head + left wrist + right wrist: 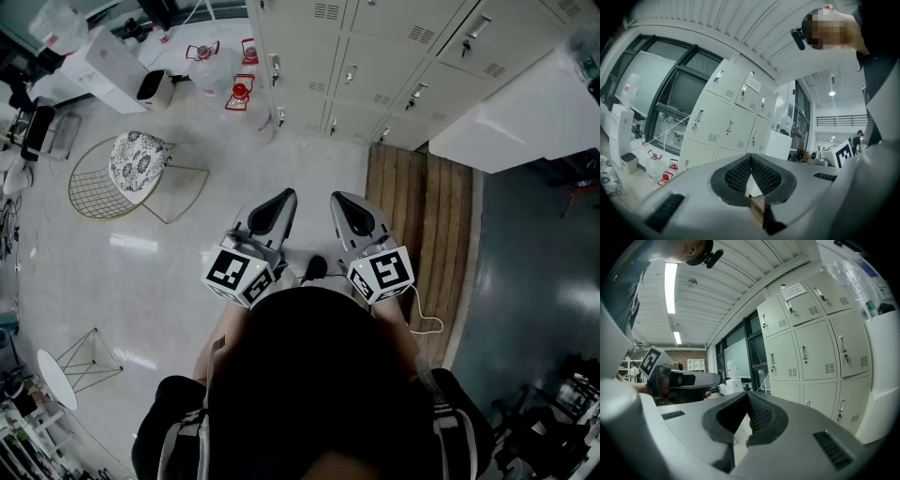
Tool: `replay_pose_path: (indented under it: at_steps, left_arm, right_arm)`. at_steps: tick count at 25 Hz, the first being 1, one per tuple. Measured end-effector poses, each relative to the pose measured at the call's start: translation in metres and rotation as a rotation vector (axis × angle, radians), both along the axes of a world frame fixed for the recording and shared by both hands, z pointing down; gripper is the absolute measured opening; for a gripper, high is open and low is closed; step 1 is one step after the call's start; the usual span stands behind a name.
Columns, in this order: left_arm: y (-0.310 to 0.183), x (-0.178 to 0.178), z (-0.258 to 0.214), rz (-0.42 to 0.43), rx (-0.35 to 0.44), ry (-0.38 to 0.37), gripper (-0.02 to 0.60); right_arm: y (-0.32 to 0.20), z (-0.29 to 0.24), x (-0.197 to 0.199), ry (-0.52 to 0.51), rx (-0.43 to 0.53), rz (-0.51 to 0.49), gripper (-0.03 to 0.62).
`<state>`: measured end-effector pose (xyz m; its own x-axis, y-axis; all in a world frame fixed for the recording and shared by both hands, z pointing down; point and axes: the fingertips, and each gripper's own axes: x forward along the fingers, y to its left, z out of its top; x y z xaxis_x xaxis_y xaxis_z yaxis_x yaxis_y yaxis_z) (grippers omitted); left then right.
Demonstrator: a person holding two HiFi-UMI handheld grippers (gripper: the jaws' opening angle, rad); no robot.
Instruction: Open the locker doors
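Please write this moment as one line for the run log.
left gripper: shut, empty | right gripper: shut, empty | lockers: visible doors closed, not touched | task: not started

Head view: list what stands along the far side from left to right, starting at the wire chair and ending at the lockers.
Wire chair → jugs → lockers
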<state>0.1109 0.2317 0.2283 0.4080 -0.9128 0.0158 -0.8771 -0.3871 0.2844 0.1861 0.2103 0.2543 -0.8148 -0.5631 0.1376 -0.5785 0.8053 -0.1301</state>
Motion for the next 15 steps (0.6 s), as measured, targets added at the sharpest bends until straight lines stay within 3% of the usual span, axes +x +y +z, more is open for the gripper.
replay_pose_path:
  at_steps: [9, 15]
  left_arm:
    - [-0.012, 0.017, -0.001, 0.004, -0.001, -0.008, 0.018]
    - [-0.021, 0.012, 0.004, -0.013, -0.015, -0.016, 0.018]
  right_arm:
    - [-0.01, 0.003, 0.015, 0.011, -0.009, 0.006, 0.003]
    - [-0.018, 0.014, 0.01, 0.015, -0.123, -0.01, 0.003]
